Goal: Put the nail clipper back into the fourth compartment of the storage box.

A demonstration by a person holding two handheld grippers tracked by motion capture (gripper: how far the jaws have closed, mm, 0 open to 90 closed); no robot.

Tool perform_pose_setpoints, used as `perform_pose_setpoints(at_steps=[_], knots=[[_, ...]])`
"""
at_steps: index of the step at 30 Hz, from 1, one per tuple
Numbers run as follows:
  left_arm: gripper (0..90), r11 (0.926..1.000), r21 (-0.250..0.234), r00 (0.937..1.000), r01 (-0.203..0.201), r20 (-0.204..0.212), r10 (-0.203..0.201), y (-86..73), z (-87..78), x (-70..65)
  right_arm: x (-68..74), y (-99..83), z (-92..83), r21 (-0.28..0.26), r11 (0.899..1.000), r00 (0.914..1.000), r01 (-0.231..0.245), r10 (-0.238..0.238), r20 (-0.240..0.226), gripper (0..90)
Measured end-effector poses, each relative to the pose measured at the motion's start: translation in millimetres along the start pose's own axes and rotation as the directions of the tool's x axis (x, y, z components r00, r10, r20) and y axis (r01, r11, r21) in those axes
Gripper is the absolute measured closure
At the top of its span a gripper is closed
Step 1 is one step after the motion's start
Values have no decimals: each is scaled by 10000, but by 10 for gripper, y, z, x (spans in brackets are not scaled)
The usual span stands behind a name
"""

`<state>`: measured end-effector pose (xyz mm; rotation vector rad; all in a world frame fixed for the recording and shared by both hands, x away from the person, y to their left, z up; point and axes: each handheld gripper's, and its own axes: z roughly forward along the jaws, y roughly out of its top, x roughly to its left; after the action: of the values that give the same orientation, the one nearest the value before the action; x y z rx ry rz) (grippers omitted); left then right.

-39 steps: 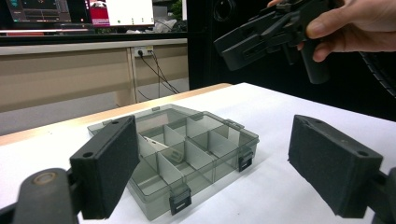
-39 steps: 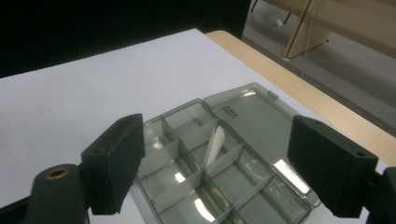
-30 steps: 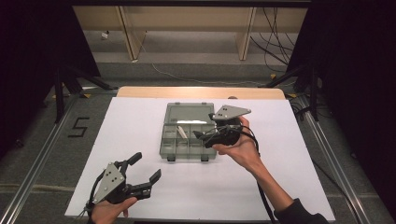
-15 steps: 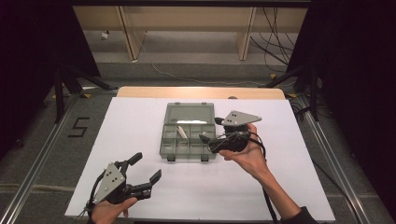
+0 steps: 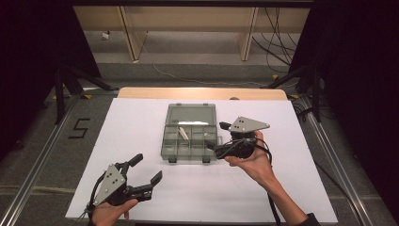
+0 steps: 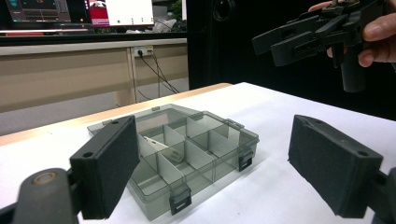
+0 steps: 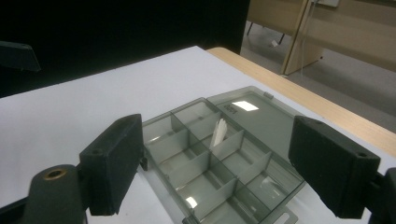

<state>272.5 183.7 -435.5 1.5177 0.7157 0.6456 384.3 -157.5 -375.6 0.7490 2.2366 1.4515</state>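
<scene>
Organizer box [image 5: 190, 133] open | right gripper [image 5: 220, 151] beside, fingers apart, raised.

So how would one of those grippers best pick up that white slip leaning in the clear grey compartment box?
Probably by the upper end of the white slip, coming from above. It leans on a divider in the clear grey compartment box, so that end stands clear of the walls, and the open right gripper is nearest.

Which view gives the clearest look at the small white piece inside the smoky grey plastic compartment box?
The right gripper view: the white piece stands close and well lit in a far-row compartment of the compartment box. The left gripper view shows it lower, partly behind dividers. The high view shows it as a tiny sliver.
</scene>
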Motion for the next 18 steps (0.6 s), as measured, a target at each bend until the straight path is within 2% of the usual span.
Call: perform_pose_setpoints(at_steps=[2,3,4,6,7,13,17,18], knots=[[158,10000,-4,10000,44,-9,-44,-1,0,-3,-7,-8,-6,-134,9999,10000,62,-62,-20,192],[158,10000,1,10000,77,-21,-77,-1,-1,-6,3,-17,-15,-117,9999,9999,-88,86,-141,191],[158,10000,-3,10000,71,-13,-71,-1,-1,-7,-1,-19,-31,-36,10000,10000,-29,29,-62,190],[158,10000,-6,10000,21,6,-20,-1,1,-1,-13,-42,-62,-225,9997,10000,63,-62,33,183],[158,10000,-1,10000,28,-8,-28,-1,1,-2,-4,-50,-79,-149,9998,9999,-128,127,-32,183],[158,9999,-5,9999,113,-43,-113,-4,3,-9,-10,-107,-125,-358,9990,9996,-280,279,-15,178],[158,9999,-4,9999,115,-43,-115,-4,3,-9,-14,-133,-150,-403,9988,9996,-272,268,-93,172],[158,9999,-10,9999,120,-37,-120,-4,4,-9,-20,-142,-171,-446,9988,9998,-187,188,25,173]])
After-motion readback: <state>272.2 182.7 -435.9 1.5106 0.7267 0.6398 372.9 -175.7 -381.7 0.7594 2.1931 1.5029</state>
